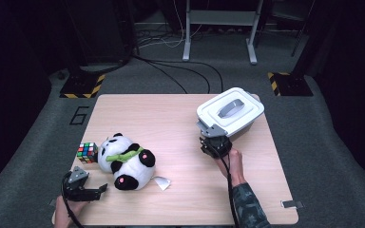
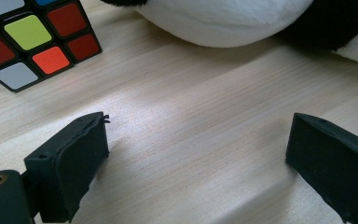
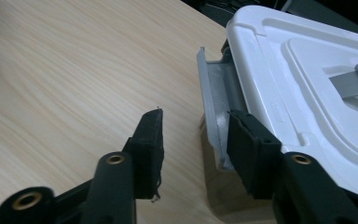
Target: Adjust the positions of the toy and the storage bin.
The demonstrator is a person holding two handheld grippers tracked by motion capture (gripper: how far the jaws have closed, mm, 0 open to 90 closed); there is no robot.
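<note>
- Right gripper view: right gripper [image 3: 193,140] jaws apart, straddling the box [image 3: 307,93] latch [image 3: 209,107]; it could slip off.
- Left gripper [image 2: 196,154] gapes empty near the panda [image 2: 223,21] and cube [image 2: 32,37].

Black-and-white panda [image 1: 126,164], multicoloured cube [image 1: 87,152]

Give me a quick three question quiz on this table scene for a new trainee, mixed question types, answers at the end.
1. True or false: the left gripper holds the Rubik's cube.
2. Which part of the white-lidded storage box do the right gripper jaws straddle? A handle, B side latch, C base
3. Fill in: the plush panda has a ___ bamboo stalk across its chest.

Key: 1 false, jaws open over bare table. 2 B. 3 green.
</note>
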